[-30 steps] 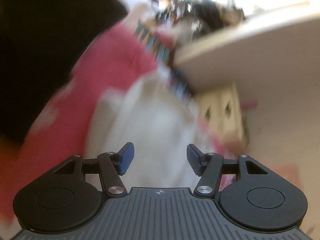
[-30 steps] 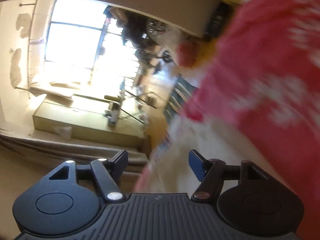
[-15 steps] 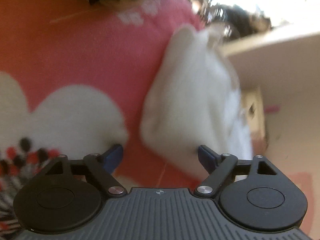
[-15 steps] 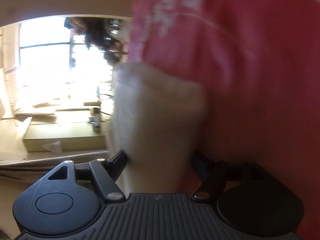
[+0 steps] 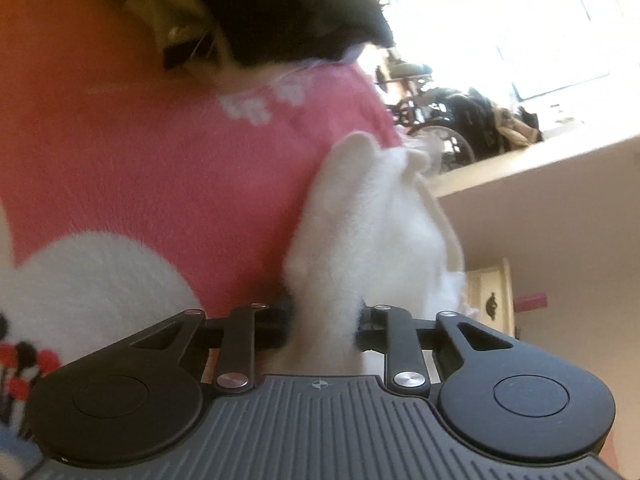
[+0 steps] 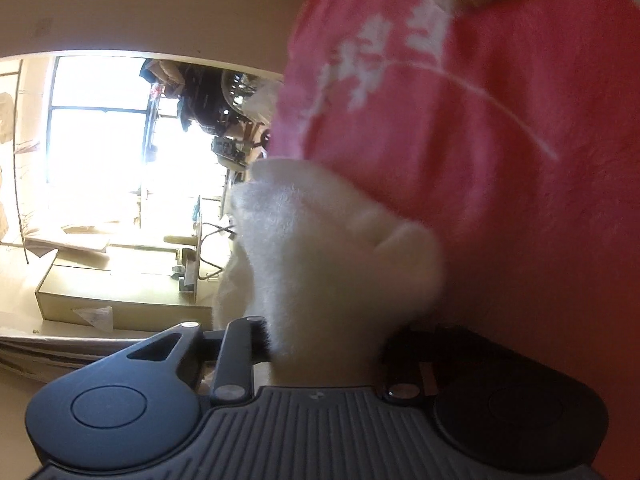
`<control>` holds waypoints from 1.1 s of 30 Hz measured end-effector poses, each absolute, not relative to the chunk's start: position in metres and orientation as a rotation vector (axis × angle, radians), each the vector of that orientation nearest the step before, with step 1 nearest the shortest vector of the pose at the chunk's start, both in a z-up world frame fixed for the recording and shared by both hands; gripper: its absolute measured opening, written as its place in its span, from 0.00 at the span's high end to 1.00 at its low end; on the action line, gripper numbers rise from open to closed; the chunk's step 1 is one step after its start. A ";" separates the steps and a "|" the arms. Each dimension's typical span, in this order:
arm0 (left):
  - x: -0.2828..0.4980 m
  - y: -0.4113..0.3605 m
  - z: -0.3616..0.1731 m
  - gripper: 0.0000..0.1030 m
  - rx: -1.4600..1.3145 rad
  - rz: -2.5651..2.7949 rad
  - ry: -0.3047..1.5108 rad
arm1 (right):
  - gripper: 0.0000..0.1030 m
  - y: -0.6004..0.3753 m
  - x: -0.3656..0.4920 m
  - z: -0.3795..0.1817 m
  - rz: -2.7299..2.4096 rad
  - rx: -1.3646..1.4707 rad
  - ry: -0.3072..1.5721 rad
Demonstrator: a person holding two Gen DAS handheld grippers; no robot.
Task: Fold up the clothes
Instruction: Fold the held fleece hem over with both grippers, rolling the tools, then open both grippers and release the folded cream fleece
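A fuzzy pink garment (image 5: pixel 168 168) with white patches fills most of the left wrist view, and it also fills the right side of the right wrist view (image 6: pixel 500 160). My left gripper (image 5: pixel 323 326) is shut on a white fuzzy edge (image 5: pixel 372 232) of the garment. My right gripper (image 6: pixel 326 344) is shut on another white fuzzy edge (image 6: pixel 332 256) of it. The fingertips of both are buried in the pile.
A black cloth (image 5: pixel 288 8) lies beyond the pink garment. A beige ledge (image 5: pixel 540 160) and cabinet (image 5: pixel 490 300) are at the right. A bright window (image 6: pixel 96 120), a cluttered room and a beige box (image 6: pixel 120 296) show in the right wrist view.
Both grippers moved in from open onto the garment's white edges and closed on them. The views went from blurred sweeping to close and steady.
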State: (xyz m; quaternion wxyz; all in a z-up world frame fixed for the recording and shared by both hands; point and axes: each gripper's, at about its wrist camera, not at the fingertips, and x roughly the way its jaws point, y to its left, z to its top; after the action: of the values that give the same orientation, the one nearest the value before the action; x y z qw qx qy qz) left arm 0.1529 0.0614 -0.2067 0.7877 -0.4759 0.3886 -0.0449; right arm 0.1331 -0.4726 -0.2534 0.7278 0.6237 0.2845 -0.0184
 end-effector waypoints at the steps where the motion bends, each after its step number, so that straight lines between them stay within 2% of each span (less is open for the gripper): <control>1: 0.150 0.064 -0.202 0.78 -1.024 -0.103 0.843 | 0.72 -0.470 0.129 -0.247 -0.034 1.370 0.626; 6: 0.111 0.084 -0.179 0.79 -1.000 -0.129 0.931 | 0.72 -0.457 0.087 -0.218 0.007 1.331 0.692; 13: -0.011 0.131 -0.162 0.78 -0.834 -0.171 1.226 | 0.71 -0.430 -0.067 -0.201 0.016 1.253 0.957; 15: -0.026 0.137 -0.172 0.73 -0.804 -0.175 1.297 | 0.66 -0.427 -0.090 -0.205 -0.012 1.234 1.024; 16: -0.027 0.139 -0.174 0.70 -0.787 -0.177 1.306 | 0.57 -0.428 -0.091 -0.204 -0.026 1.225 1.044; 18: -0.022 0.142 -0.170 0.67 -0.748 -0.179 1.298 | 0.52 -0.430 -0.093 -0.201 -0.053 1.207 1.084; 20: -0.022 0.145 -0.154 0.62 -0.677 -0.187 1.254 | 0.44 -0.433 -0.095 -0.197 -0.081 1.189 1.124; 22: -0.028 0.148 -0.136 0.51 -0.584 -0.197 1.180 | 0.37 -0.435 -0.097 -0.194 -0.109 1.170 1.163; 23: -0.031 0.148 -0.128 0.51 -0.539 -0.196 1.153 | 0.35 -0.435 -0.100 -0.188 -0.126 1.140 1.177; 29: -0.037 0.123 -0.097 0.50 -0.277 -0.255 1.000 | 0.35 -0.428 -0.115 -0.141 -0.195 0.853 1.134; 33: -0.021 0.093 -0.100 0.50 -0.181 -0.293 0.950 | 0.38 -0.422 -0.123 -0.111 -0.231 0.654 1.078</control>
State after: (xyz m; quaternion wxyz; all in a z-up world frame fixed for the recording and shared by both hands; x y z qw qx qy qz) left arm -0.0208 0.0931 -0.0998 0.8749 -0.0869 0.4552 -0.1403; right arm -0.1227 -0.4222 -0.1114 0.8016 0.3050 0.5028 -0.1077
